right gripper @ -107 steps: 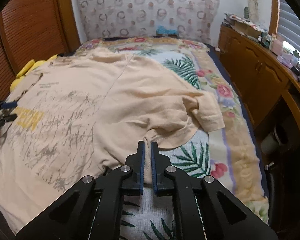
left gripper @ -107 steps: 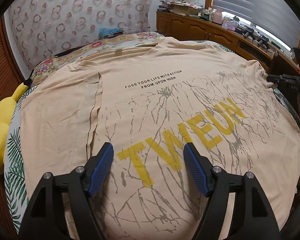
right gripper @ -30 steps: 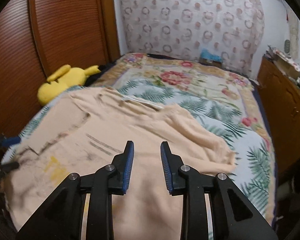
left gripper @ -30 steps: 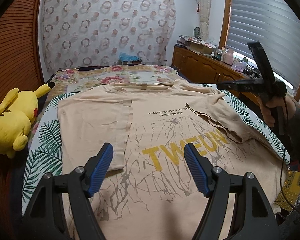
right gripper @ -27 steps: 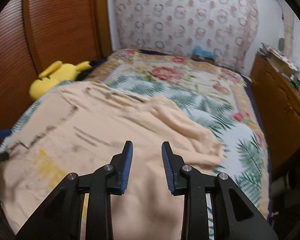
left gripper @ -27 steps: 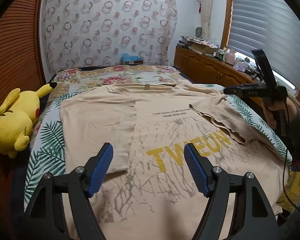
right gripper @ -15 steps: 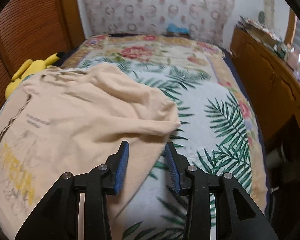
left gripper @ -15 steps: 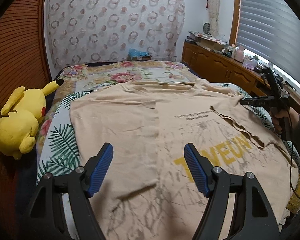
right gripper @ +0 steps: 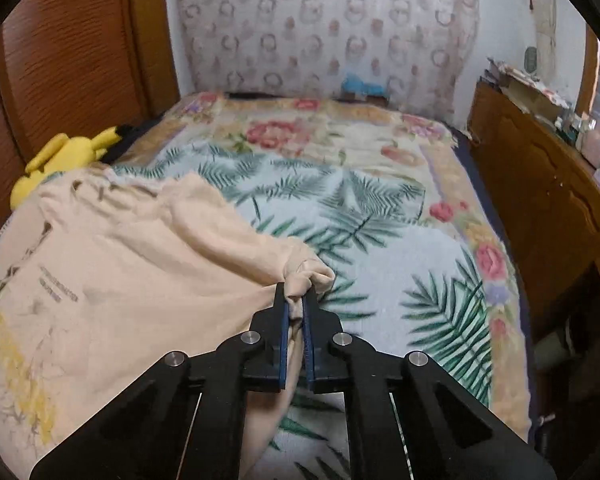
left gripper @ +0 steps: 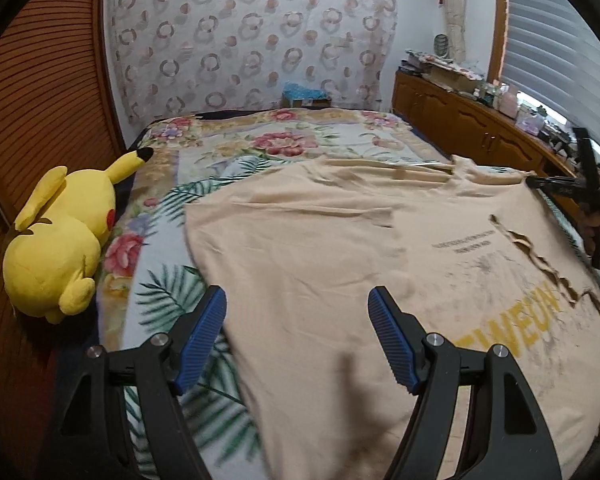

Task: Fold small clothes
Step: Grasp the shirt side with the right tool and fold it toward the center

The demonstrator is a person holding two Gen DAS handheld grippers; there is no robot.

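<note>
I see the bed [left gripper: 260, 152], under its palm-and-flower cover, filling both views, with the peach T-shirt [left gripper: 320, 248] spread across the near half of it. In the left wrist view the shirt lies printed side up, yellow lettering toward the right, and its left sleeve is folded in over the body. A yellow plush toy [left gripper: 60, 240] rests on the bed's left edge, well apart from the shirt.

My left gripper [left gripper: 296, 328] hangs above the shirt's lower left part with its jaws wide apart and nothing between them. The left blue finger sits over the bed cover just off the shirt's side edge, the right one over plain peach cloth.

My right gripper [right gripper: 295, 312] has its jaws pressed together on a bunched fold of the shirt's right sleeve [right gripper: 304, 276]; the cloth bulges out past the fingertips and more hangs below them. From the left wrist view I can see this gripper at the far right edge of the shirt, held in a hand [left gripper: 598, 220].

Compared with a second ago, the right jaws were parted and empty over the shirt; now they are clamped on the sleeve at its outer edge. The left gripper has slid sideways: earlier it framed the yellow lettering, and now that print lies off to its right.
</note>
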